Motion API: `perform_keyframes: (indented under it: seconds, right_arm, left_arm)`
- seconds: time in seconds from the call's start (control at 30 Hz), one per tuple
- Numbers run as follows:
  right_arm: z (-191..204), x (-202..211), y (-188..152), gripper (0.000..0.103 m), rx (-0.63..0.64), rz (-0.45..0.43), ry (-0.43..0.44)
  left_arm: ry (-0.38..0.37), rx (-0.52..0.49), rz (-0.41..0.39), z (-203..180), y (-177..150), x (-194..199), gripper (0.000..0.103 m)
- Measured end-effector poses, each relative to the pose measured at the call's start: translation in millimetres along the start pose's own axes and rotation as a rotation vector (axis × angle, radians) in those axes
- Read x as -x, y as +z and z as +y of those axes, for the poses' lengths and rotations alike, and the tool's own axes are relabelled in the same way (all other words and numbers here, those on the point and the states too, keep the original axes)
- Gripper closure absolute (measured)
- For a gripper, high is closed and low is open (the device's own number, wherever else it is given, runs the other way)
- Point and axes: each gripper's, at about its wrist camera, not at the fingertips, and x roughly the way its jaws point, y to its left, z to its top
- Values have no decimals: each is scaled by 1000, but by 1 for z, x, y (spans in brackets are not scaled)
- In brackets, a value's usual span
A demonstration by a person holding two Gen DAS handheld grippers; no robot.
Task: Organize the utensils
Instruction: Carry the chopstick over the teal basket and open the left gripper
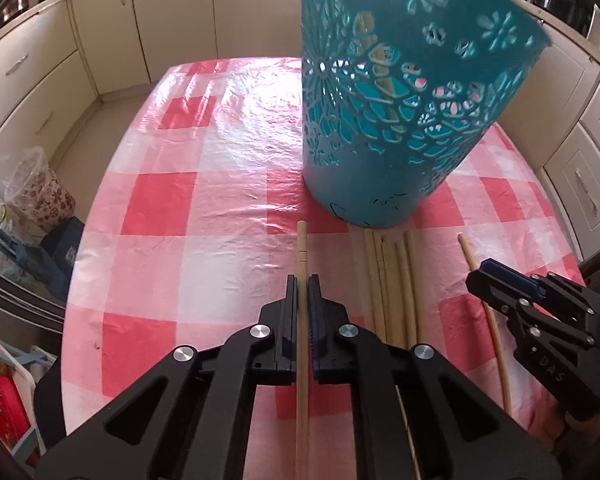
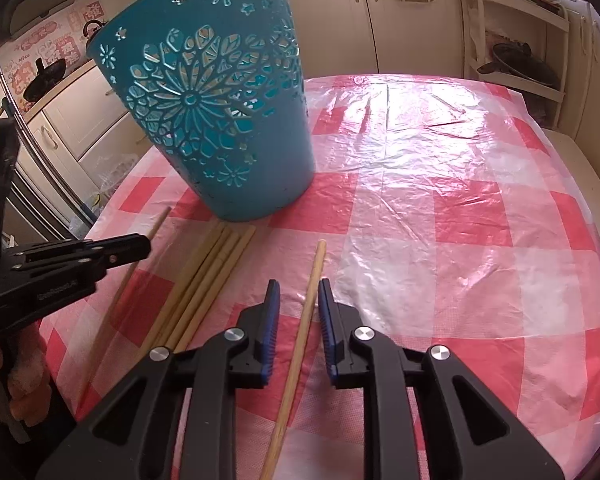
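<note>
Red-white checked plastic tablecloth, cream kitchen cabinets around. Left gripper clamped on one chopstick. Right gripper slightly open astride another chopstick, apparently not pinching. Loose chopsticks lie before teal cutout basket.

A teal plastic basket pierced with cut-out flower patterns stands on the red, pink and white checked tabletop. Beside the basket lie pale tan wooden chopsticks. Black tongs carry blue pads.
</note>
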Motion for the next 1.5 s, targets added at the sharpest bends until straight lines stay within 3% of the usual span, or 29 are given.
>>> perform_keyframes:
  seconds: [0.17, 0.37, 0.47, 0.63, 0.77, 0.87, 1.3, 1.4, 1.47, 1.5]
  right_arm:
    - [0, 0, 0, 82, 2, 0, 0]
    - [0, 0, 0, 82, 6, -1, -1]
    - [0, -1, 0, 82, 5, -1, -1]
    - [-1, 0, 0, 81, -3, -2, 13]
    - [-3, 1, 0, 77, -1, -1, 25]
    - [-4, 1, 0, 75, 1, -1, 33]
    - [-3, 1, 0, 73, 7, 0, 38]
    - [-4, 2, 0, 73, 0, -2, 36]
    - [-5, 3, 0, 73, -10, -3, 26]
    - [-6, 4, -1, 73, -16, -2, 22]
  left_arm:
    - [-126, 68, -169, 24, 4, 77, 98]
    - [-274, 92, -464, 17, 57, 174, 98]
    - [-288, 80, -596, -1, 91, 194, 98]
    - [-228, 114, -739, -21, 143, 177, 98]
    - [-150, 148, -777, -32, 167, 144, 98]
    - [-129, 169, -735, -35, 171, 115, 98]
    - [-36, 93, -589, -36, 132, 74, 96]
    - [-12, 88, -582, -25, 118, 85, 81]
    - [20, 108, -613, -11, 104, 101, 47]
    - [46, 127, -640, -1, 95, 111, 40]
